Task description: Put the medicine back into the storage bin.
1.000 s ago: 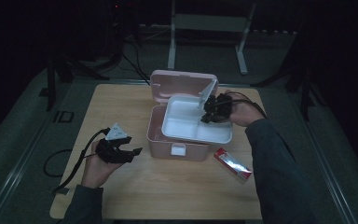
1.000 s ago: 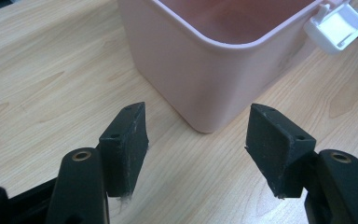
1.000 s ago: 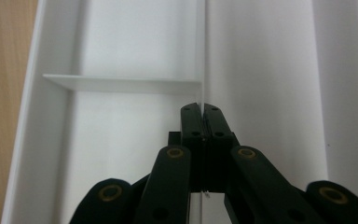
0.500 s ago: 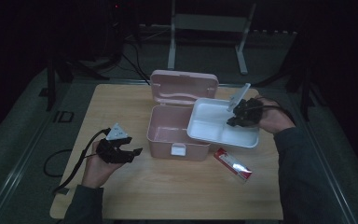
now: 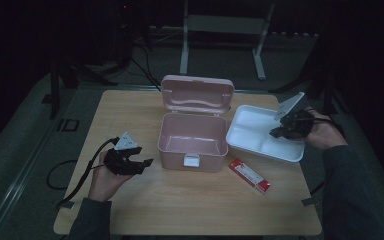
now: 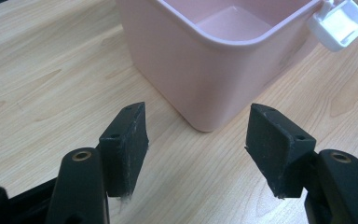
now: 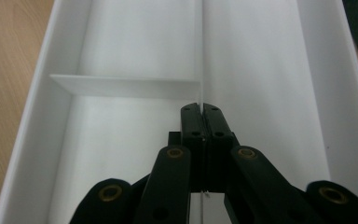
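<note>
Near the table's (image 5: 130, 210) left edge, toward the front left corner: left gripper (image 5: 142, 163), held low over the wood, jaws apart with nothing between them, pointing right at the pink box (image 5: 192, 135). In the left gripper view, that box's (image 6: 214, 60) rounded near corner just beyond the open jaws, its white latch (image 6: 340, 23) hanging at the front wall.

At the table's middle: pink box standing open, lid (image 5: 197, 92) tipped up and back toward the far edge, inside bare.

Just right of the box's front corner, nearer the front edge: small red packet (image 5: 250, 175), flat, lying slantwise.

Toward the right edge, beside the box and apart from it: white tray (image 5: 252, 130), long axis running slantwise from the far side by the box down toward the right edge, open side up, near end by the right hand. Divided inside by a long thin wall and a short cross wall.

At the tray's right end: right gripper (image 5: 276, 133), jaws clamped together on the tray's long thin divider (image 7: 199, 56), the tray (image 7: 42, 154) stretching straight away from the jaws along their line in the right gripper view.
</note>
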The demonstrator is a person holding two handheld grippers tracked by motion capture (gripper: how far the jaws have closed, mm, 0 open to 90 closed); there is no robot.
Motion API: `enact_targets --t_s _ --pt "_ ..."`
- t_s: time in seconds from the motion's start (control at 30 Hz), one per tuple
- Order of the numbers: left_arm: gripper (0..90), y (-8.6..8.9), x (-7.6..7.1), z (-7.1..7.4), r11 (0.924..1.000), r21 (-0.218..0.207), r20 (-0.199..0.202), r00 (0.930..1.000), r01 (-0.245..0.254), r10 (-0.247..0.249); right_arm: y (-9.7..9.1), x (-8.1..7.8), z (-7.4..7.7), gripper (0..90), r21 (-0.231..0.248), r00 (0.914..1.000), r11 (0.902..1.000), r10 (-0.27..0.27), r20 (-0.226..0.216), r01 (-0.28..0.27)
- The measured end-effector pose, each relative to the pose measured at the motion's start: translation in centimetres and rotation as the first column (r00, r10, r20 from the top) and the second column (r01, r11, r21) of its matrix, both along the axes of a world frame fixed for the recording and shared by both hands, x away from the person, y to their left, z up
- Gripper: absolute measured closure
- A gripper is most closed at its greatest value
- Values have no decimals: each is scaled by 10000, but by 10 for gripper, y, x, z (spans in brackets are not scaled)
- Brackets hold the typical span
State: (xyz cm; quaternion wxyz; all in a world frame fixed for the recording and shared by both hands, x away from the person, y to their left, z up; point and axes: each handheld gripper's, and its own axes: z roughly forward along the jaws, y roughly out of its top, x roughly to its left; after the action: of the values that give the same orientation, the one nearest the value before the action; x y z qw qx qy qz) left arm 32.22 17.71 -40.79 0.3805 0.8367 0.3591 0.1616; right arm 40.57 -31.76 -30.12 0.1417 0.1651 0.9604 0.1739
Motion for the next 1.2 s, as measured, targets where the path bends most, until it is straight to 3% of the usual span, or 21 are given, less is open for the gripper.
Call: enact_targets --t_s 0.1,0.3,0.6,0.77,0.93,1.07,1.2 --pt "381 -1 0 0 10000 44 -17 10000 45 -45 -10 6 -9 896 68 9989 9991 -407 -222 408" --pt "381 0 0 -1 10000 30 -18 10000 49 -49 -17 20 -36 896 -235 9930 9951 -976 -670 962" --pt "382 0 0 0 10000 -4 -9 10000 46 -46 -12 38 -74 896 -173 9823 9876 -1569 -1019 1560" --pt "381 0 0 0 10000 16 -3 10000 45 -45 -10 49 -100 896 -506 9705 9794 -2008 -1335 1957" --pt "382 -1 1 -1 10000 12 -26 10000 70 -70 -12 53 -109 894 -540 9598 9720 -2345 -1540 2288" --pt "382 -1 1 -1 9999 51 -31 10000 88 -88 -9 55 -115 891 -1030 9568 9662 -2499 -1486 2363" --pt "381 -1 1 -2 10000 40 -21 10000 64 -64 -7 57 -121 887 -1206 9554 9637 -2548 -1491 2382"
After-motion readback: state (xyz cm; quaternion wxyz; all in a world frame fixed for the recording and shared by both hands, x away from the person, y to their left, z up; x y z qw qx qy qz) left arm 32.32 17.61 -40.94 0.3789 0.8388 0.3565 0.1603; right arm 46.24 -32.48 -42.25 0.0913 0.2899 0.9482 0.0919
